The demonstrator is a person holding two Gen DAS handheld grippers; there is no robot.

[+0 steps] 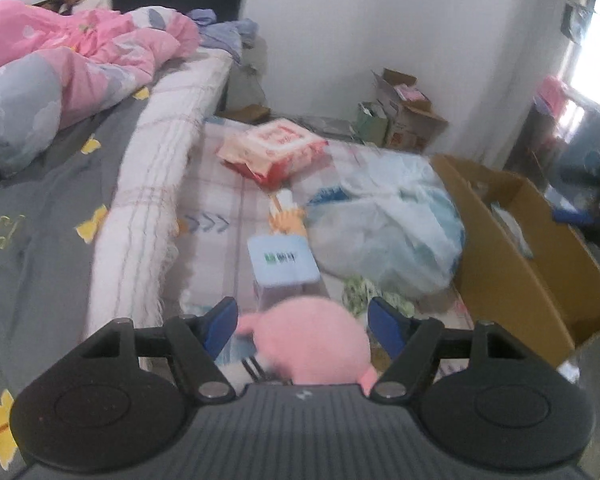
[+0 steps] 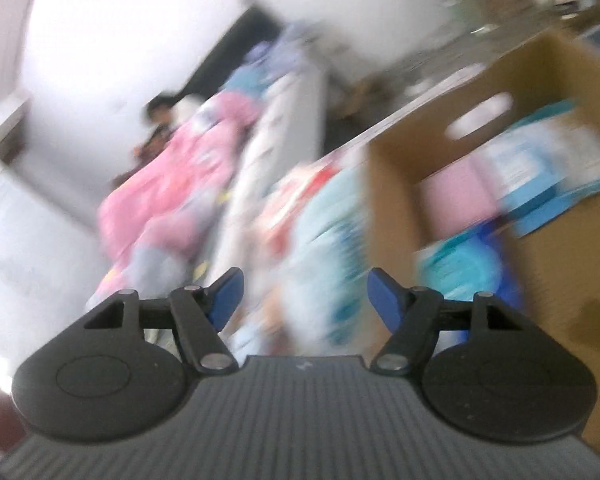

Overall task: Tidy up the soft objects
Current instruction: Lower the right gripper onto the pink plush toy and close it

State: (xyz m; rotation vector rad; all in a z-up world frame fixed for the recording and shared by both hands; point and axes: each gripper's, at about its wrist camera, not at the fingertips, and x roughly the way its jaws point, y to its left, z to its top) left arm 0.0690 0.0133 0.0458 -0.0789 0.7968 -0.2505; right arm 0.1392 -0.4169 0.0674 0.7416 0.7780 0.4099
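Two beds fill the left wrist view: a grey sheet [image 1: 40, 240] with a pink duvet [image 1: 72, 52] at far left, then a checked mattress [image 1: 220, 184] strewn with a red-and-white packet [image 1: 276, 146], a blue box [image 1: 282, 264] and a plastic bag [image 1: 384, 224]. Right of those stands a cardboard box [image 1: 512, 240] below a white wall [image 1: 380, 20]. Left gripper [image 1: 303, 322]: jaws spread, a pink plush toy [image 1: 316, 344] between them, its pads clear of it. Right gripper [image 2: 303, 296]: spread, nothing between; the view is blurred.
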